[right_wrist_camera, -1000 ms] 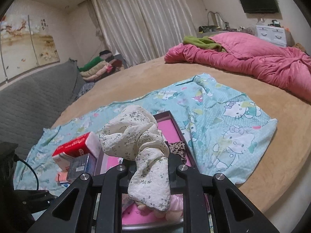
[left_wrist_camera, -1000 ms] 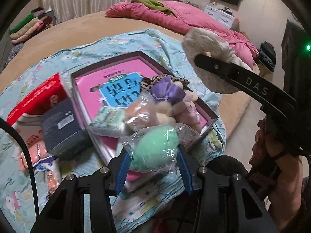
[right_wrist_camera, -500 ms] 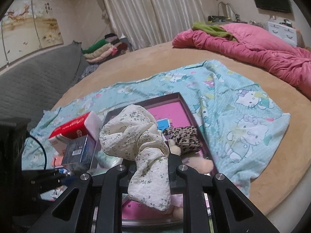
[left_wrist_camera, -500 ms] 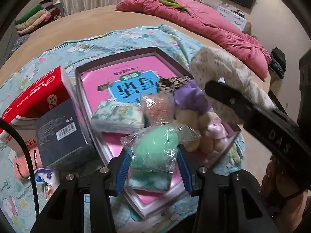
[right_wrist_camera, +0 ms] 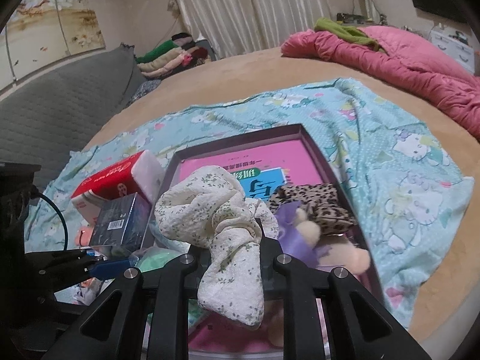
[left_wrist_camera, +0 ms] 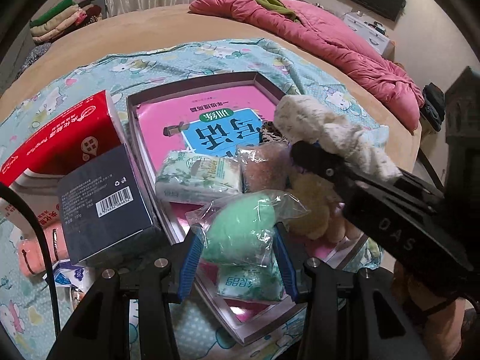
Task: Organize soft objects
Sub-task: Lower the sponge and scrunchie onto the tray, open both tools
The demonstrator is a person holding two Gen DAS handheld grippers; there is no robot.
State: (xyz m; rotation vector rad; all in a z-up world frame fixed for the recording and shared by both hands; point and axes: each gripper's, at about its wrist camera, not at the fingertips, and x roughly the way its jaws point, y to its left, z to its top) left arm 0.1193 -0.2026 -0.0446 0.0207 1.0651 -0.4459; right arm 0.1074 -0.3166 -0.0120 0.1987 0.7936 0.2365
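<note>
Left gripper [left_wrist_camera: 238, 246]: I am holding a green sponge in a clear bag [left_wrist_camera: 240, 231] between its blue pads, jaws part-way apart and pressing on the bag from both sides. It is hovering over the near end of the shallow box [left_wrist_camera: 141, 138], above a green-printed tissue pack [left_wrist_camera: 249, 285] lying in that box.

Right gripper [right_wrist_camera: 232, 258]: I am gripping a cream floral scrunchie [right_wrist_camera: 222, 222]; jaws are nearly together and just starting to open, with the fabric bunched between them and drooping over the front. In the left wrist view the scrunchie is sitting above the right half of the box.

Box contents: a pink workbook [left_wrist_camera: 210, 114] is lining the bottom; on it are lying a second tissue pack [left_wrist_camera: 198, 177], a bagged brownish sponge [left_wrist_camera: 261, 168], a leopard-print scrunchie [right_wrist_camera: 312, 204], a purple scrunchie [right_wrist_camera: 291, 225] and plush pieces [left_wrist_camera: 309, 210] piled at the right side.

Left of the box, touching its wall: a dark blue carton [left_wrist_camera: 105, 204] leaning against a red tissue packet [left_wrist_camera: 60, 147]. All are resting on the cartoon-print sheet [right_wrist_camera: 390, 156] spread on the bed [right_wrist_camera: 240, 75].
</note>
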